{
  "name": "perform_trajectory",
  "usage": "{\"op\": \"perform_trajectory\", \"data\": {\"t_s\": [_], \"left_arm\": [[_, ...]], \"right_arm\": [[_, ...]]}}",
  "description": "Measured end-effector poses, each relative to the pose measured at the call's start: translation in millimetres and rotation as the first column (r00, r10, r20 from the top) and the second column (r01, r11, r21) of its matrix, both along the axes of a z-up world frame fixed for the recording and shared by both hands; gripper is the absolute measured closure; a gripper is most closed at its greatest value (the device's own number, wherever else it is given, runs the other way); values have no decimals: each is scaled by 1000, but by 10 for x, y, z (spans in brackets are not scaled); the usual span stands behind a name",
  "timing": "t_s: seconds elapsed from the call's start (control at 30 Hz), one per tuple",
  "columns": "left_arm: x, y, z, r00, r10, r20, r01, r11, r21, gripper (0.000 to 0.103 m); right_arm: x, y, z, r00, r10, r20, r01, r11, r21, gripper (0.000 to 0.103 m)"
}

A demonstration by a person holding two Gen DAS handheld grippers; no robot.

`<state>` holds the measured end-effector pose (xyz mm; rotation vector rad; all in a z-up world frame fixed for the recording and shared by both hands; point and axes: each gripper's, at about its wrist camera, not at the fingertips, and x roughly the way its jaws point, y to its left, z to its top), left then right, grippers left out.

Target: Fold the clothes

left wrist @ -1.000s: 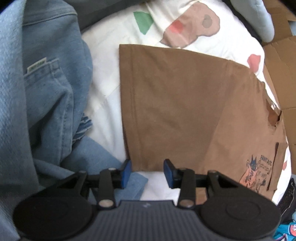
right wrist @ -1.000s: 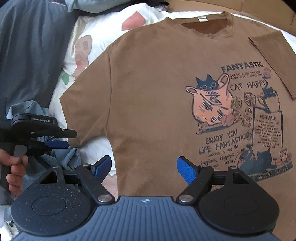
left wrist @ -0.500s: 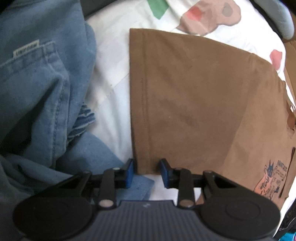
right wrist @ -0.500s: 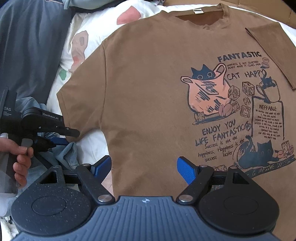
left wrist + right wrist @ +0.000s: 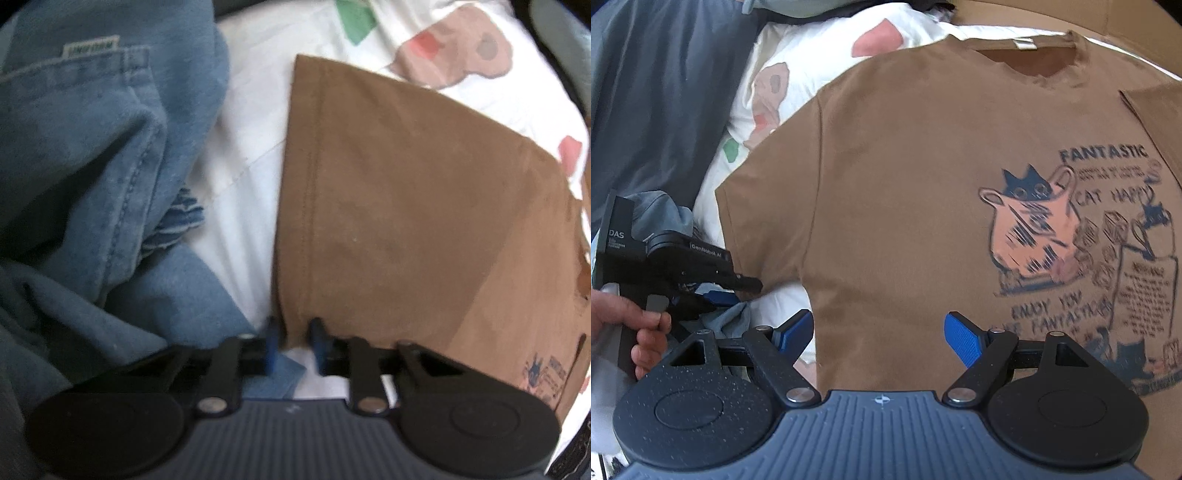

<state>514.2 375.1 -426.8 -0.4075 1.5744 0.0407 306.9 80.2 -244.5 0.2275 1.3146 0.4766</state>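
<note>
Left wrist view, bottom centre: my left gripper (image 5: 293, 341) nips the sleeve corner of the brown T-shirt (image 5: 905, 192) lying flat mid-frame, ready to fold it, while my right gripper (image 5: 879, 332) gapes above its side.

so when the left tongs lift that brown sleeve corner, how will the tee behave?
Probably floppy: the brown tee lies limp and flat on the bedding, so only the pinched sleeve corner should rise and drape. Likely light, being thin knit. It may drag rather than slide freely on the soft quilt.
</note>
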Motion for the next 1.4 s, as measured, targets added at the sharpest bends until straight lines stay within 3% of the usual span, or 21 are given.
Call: {"op": "perform_trajectory", "data": {"t_s": [0.1,0.33,0.43,0.47,0.57,0.6,0.9,1.13,1.4], "left_arm": [[-2,21,103,1000,2,22,-2,1000,-20,93],[33,-19,415,995,-21,100,28,998,-63,94],[-50,-4,518,992,-25,127,35,997,-72,94],[-224,17,549,990,-27,137,37,996,-75,94],[-222,64,680,986,-30,165,45,995,-92,95],[-224,62,708,984,-28,174,46,994,-102,95],[-104,-30,743,976,6,217,38,979,-198,96],[-77,-78,836,968,-71,239,128,965,-229,98],[-8,-236,807,960,-135,246,212,923,-321,99]], "right_arm": [[53,93,-22,1000,19,10,-19,1000,10,26],[56,310,-99,999,32,12,-32,999,11,67],[32,395,-132,999,36,4,-36,999,38,81],[27,422,-145,999,38,3,-38,998,46,83],[26,503,-218,999,32,-11,-32,997,71,88],[28,530,-250,999,26,-18,-25,997,76,96],[93,656,-506,997,-44,-63,52,990,128,100],[118,746,-617,996,-39,-77,49,991,128,100],[145,761,-729,992,-61,-112,78,986,150,99]]}}
